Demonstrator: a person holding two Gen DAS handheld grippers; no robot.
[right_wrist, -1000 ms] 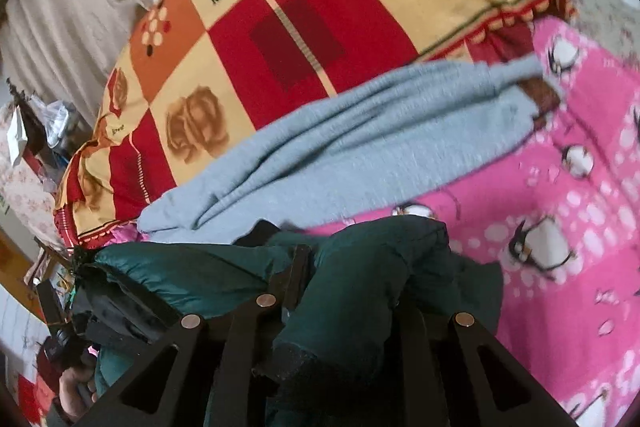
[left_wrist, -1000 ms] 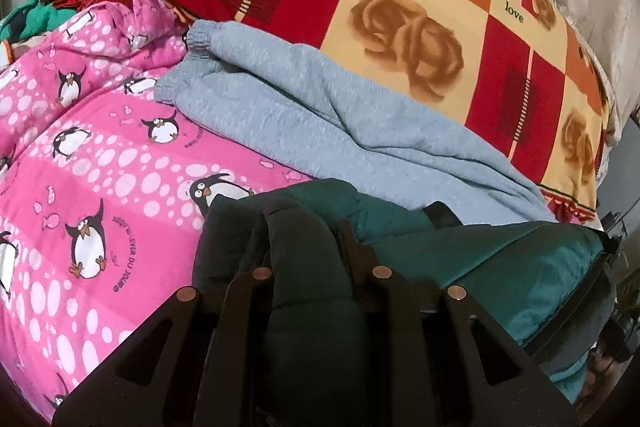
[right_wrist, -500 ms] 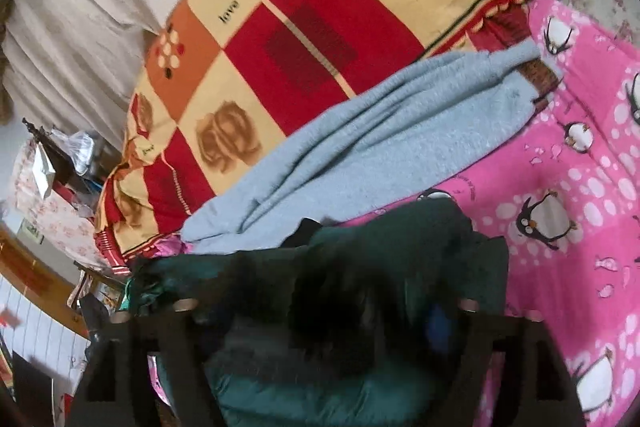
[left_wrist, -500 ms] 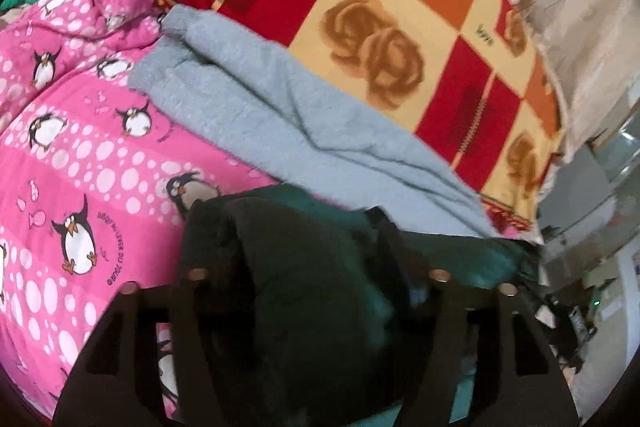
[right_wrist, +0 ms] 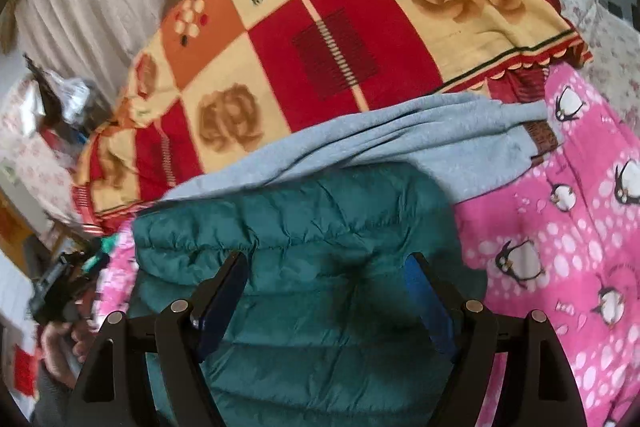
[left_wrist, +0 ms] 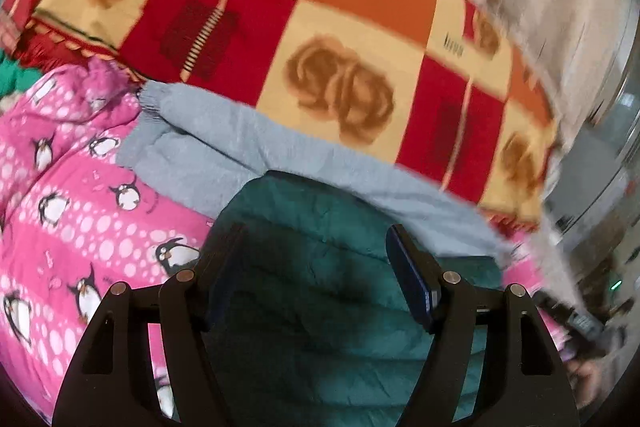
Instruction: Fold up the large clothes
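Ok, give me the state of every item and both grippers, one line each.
Green puffer jacket: folded over, lying released on the pink blanket.
Grey sweatpants: laid flat, folded lengthwise.
Pink penguin blanket: spread out.
Checkered rose blanket: spread behind.
Left gripper: open, empty.
Right gripper: open, empty.

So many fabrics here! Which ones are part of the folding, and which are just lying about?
Part of the job:
- dark green quilted puffer jacket
- left gripper
- right gripper

Lying about:
- light grey fleece garment
- pink penguin-print blanket
- red-and-yellow rose-patterned blanket
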